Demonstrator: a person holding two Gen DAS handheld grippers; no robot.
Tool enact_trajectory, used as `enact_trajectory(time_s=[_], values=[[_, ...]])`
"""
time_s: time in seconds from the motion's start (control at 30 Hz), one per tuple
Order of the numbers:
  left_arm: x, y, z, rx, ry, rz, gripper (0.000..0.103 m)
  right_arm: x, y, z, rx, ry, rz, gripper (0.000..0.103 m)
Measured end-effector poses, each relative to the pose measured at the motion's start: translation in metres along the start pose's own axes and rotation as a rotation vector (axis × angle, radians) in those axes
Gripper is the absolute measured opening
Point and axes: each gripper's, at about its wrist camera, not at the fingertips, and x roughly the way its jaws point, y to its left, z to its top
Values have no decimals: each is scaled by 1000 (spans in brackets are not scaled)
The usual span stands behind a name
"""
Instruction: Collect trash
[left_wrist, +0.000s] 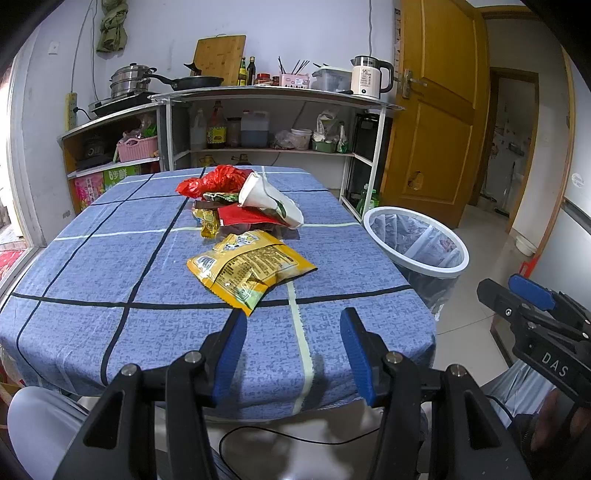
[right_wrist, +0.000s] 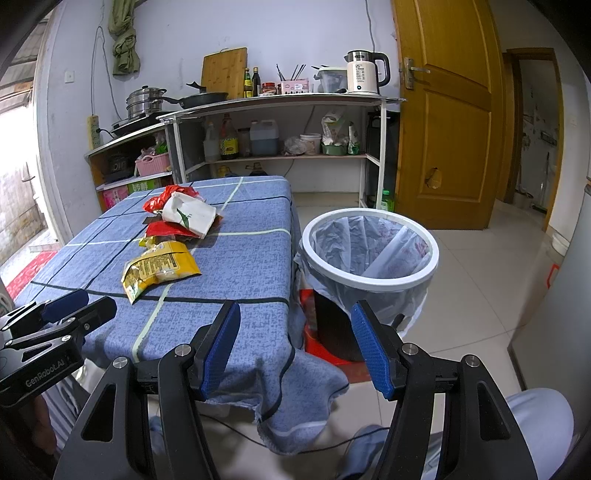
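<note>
A pile of trash lies on the blue checked tablecloth (left_wrist: 110, 280): a yellow snack bag (left_wrist: 251, 266) nearest me, a white paper cup (left_wrist: 269, 201) on its side, a red plastic bag (left_wrist: 214, 179) and red and yellow wrappers (left_wrist: 240, 218) behind. My left gripper (left_wrist: 293, 325) is open and empty, just short of the yellow bag's near corner. A white-rimmed bin (right_wrist: 369, 247) with a clear liner stands on the floor right of the table. My right gripper (right_wrist: 295, 317) is open and empty over the table's near right corner, beside the bin. The yellow bag (right_wrist: 159, 267) and cup (right_wrist: 190, 214) also show in the right wrist view.
Metal shelving (left_wrist: 273, 96) behind the table holds pans, bottles, a kettle and a cutting board. A wooden door (left_wrist: 432, 110) stands at the right, with tiled floor (right_wrist: 480, 277) in front. A red stand (right_wrist: 332, 354) sits under the bin. A cable (left_wrist: 295, 435) hangs below.
</note>
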Motion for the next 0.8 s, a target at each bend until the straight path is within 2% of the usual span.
enact_trajectory(time_s=[0.8], values=[[2, -2, 0, 4, 4, -5, 55, 1, 1, 0, -1, 2, 1, 63]])
